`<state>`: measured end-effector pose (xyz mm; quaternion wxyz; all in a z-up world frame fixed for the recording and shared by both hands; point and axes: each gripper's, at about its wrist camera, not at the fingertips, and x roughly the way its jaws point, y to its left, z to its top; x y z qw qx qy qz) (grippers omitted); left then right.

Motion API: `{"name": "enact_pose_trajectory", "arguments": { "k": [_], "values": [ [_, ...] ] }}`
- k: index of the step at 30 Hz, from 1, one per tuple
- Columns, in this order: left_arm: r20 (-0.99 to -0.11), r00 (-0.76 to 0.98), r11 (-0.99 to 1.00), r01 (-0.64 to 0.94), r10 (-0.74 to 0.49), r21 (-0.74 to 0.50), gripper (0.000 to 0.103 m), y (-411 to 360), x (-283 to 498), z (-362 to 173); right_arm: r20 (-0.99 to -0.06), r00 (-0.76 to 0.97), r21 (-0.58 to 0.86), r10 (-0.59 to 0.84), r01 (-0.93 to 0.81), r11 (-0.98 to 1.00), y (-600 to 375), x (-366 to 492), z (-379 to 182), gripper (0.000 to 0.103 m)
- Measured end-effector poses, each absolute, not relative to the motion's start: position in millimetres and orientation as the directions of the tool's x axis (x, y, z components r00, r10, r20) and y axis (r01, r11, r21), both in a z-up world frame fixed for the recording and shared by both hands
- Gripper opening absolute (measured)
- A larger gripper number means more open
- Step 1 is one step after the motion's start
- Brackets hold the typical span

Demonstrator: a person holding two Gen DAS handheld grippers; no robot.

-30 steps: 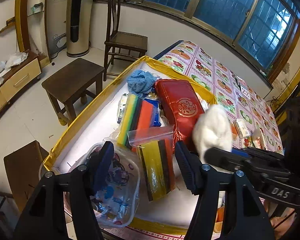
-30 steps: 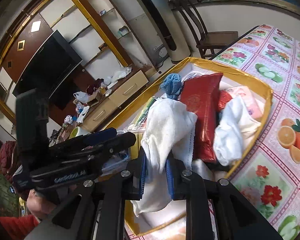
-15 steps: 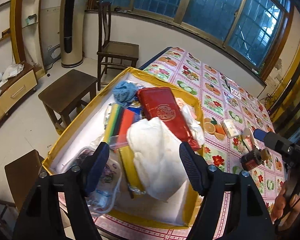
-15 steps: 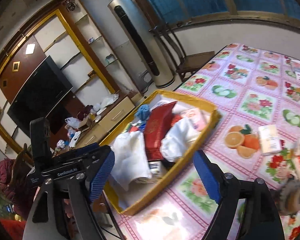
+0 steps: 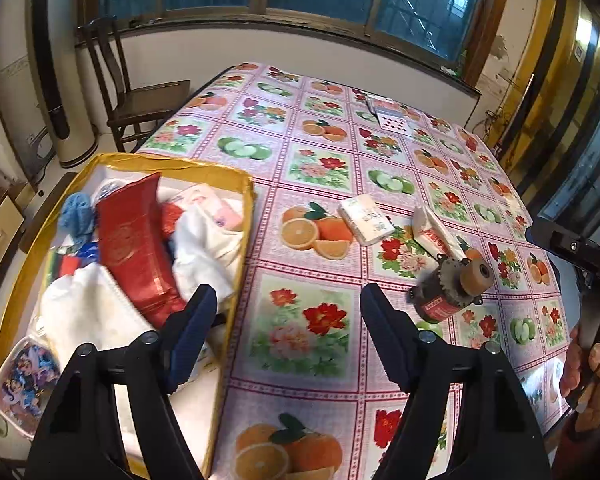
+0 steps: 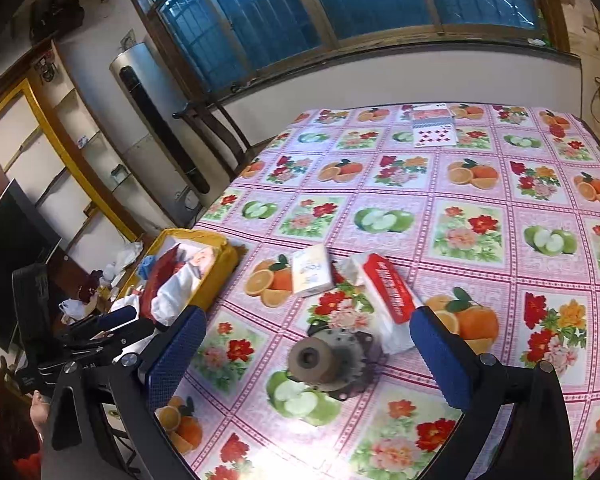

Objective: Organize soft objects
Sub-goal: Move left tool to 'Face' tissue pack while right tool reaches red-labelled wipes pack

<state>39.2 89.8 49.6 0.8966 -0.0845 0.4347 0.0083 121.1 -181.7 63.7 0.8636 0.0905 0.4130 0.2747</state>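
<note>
Now right gripper (image 6: pixel 308 356) released, empty; tissue pack (image 6: pixel 384 300) lies just beyond it, upper centre, long axis diagonal. Left gripper (image 5: pixel 288 332) also released, farther, beside box (image 5: pixel 244 216).

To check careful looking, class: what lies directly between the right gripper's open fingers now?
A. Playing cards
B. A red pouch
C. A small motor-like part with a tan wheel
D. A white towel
C: the right gripper frames the motor-like part on the tablecloth, with both jaws apart.
</note>
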Motion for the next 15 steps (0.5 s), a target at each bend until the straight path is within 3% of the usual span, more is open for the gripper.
{"name": "enact_pose_trajectory", "arguments": {
  "k": [15],
  "values": [
    [-0.748, 0.66, 0.996, -0.09, 0.074, 0.02, 0.075, 22.6, 97.5, 34.1, -0.714, 0.446, 0.399, 0.539, -0.374, 0.838, -209.9, 163.9, 18.8, 0.103]
  ]
}}
